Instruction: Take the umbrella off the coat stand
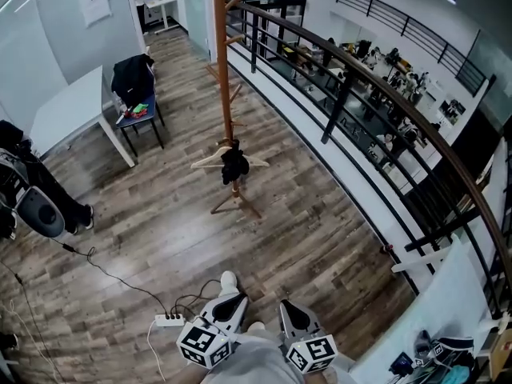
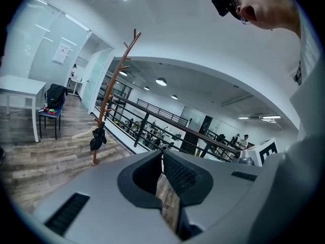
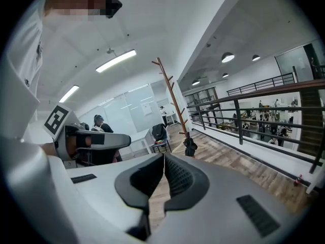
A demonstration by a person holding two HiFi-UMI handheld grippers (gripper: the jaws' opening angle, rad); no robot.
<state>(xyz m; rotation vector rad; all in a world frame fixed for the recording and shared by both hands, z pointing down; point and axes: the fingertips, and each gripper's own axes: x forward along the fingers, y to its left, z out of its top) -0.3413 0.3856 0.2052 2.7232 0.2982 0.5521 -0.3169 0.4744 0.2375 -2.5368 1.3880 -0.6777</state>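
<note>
Left gripper (image 2: 162, 155): jaws pressed together, nothing between them. Right gripper (image 3: 164, 156): jaws likewise closed on nothing, with the ribbed black pads (image 3: 179, 176) meeting. Both grey units are well apart from the coat stand (image 1: 222, 78), a slim wooden pole with angled pegs standing on the plank floor (image 1: 160, 238). The umbrella (image 1: 234, 166) is black and folded into a compact bundle. It hangs low on the stand, beside a pale clothes hanger (image 1: 206, 163).

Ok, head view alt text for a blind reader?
A wooden coat stand rises from the plank floor beside a curved railing, a black umbrella hanging low on it. The left tool and right tool sit at the bottom edge, well short of it.
</note>
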